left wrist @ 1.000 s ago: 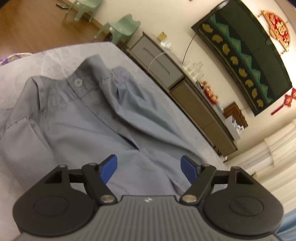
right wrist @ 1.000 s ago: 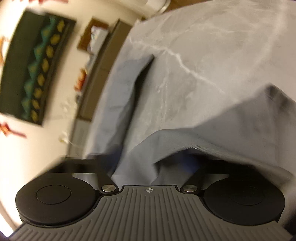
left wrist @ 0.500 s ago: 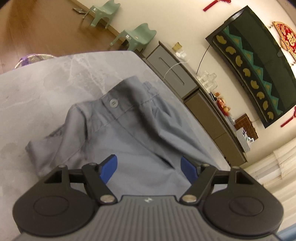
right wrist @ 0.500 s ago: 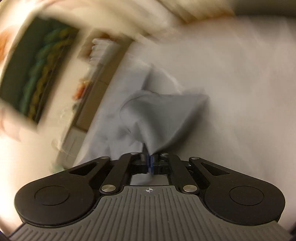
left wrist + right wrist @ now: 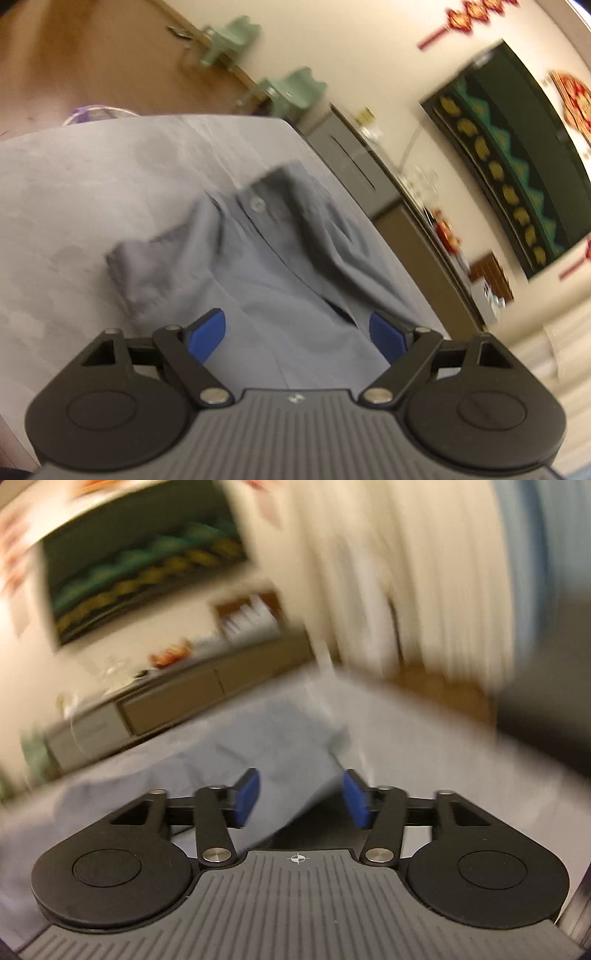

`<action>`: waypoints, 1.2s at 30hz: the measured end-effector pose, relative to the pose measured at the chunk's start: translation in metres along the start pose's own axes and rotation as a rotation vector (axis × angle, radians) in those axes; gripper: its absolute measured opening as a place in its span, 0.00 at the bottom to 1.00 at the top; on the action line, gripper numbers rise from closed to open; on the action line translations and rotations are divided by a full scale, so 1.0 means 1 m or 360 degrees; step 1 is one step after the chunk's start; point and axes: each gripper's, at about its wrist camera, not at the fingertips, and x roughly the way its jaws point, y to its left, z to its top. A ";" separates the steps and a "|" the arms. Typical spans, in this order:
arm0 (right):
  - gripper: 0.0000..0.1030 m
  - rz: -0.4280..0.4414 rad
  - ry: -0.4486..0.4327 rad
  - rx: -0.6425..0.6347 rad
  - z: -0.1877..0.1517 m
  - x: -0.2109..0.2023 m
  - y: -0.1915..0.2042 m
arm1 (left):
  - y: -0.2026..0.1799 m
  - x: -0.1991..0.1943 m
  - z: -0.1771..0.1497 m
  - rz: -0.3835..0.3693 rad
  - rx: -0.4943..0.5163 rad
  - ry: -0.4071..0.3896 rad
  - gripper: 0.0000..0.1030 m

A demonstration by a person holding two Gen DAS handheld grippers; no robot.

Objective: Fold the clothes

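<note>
Letting go of the grey trousers [image 5: 273,738] — right gripper [image 5: 301,799] just opening, nothing pinched; left gripper [image 5: 297,330] spreading wider, empty, hovering above the cloth — likely readying the next fold.

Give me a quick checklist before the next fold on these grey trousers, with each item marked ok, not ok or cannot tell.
1. Right gripper let go: ok, jaws have just been opening, no cloth pinched.
2. Left gripper ready: ok, open, above the cloth.
3. Grey trousers fully on the table: ok in the left wrist view.
4. Cloth flat: not ok, ridges near the waistband button.
5. Folded edge aligned: cannot tell, right wrist view is blurred.
</note>
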 end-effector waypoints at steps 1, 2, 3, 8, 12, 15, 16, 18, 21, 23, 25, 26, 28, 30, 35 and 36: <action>0.72 0.0152 0.0003 -0.0124 -0.001 -0.008 0.020 | 0.002 -0.001 0.001 -0.0004 -0.0027 -0.0001 0.85; 0.78 0.0331 0.0048 -0.0240 -0.003 -0.014 0.044 | 0.003 -0.001 0.001 -0.0014 -0.0047 0.0003 0.85; 0.78 0.0512 0.0103 -0.0358 -0.005 -0.020 0.068 | 0.003 0.000 0.000 -0.0028 -0.0063 0.0012 0.85; 0.85 0.1018 0.0170 -0.0933 -0.024 -0.031 0.202 | -0.006 0.006 -0.005 -0.0104 -0.0024 0.0088 0.88; 0.88 0.1228 0.0366 -0.1539 -0.059 0.011 0.304 | -0.007 0.010 -0.010 -0.0107 -0.0011 0.0125 0.88; 0.80 0.1292 0.0547 -0.1800 -0.086 0.044 0.350 | -0.005 0.011 -0.010 -0.0122 -0.0020 0.0140 0.88; 0.73 0.1324 0.0642 -0.1833 -0.091 0.055 0.362 | -0.005 0.011 -0.009 -0.0131 -0.0021 0.0145 0.88; 0.00 0.1419 0.0870 -0.1765 -0.089 0.075 0.372 | -0.004 0.012 -0.009 -0.0146 -0.0022 0.0154 0.88; 0.00 0.1442 0.0633 -0.1706 -0.058 0.055 0.365 | -0.004 0.012 -0.008 -0.0173 -0.0046 0.0146 0.88; 0.00 0.1457 0.0342 -0.1563 -0.020 0.024 0.343 | -0.006 0.013 -0.010 -0.0217 -0.0062 0.0154 0.88; 0.00 0.1448 0.0186 -0.1540 -0.013 0.002 0.319 | -0.011 0.019 -0.012 -0.0283 -0.0061 0.0214 0.91; 0.00 0.1440 0.0123 -0.1543 -0.013 -0.008 0.308 | -0.015 0.024 -0.014 -0.0300 -0.0054 0.0249 0.92; 0.00 0.1401 0.0073 -0.1621 -0.037 -0.015 0.289 | -0.022 0.034 -0.019 -0.0324 -0.0040 0.0324 0.92; 0.00 0.1361 0.0039 -0.1636 -0.060 -0.016 0.277 | -0.029 0.044 -0.026 -0.0325 -0.0022 0.0408 0.92; 0.00 0.1320 -0.0039 -0.1508 -0.091 -0.021 0.268 | -0.038 0.064 -0.039 -0.0198 0.0061 0.0509 0.83; 0.00 0.1326 -0.0048 -0.1487 -0.093 -0.023 0.264 | -0.040 0.072 -0.039 -0.0174 0.0068 0.0534 0.80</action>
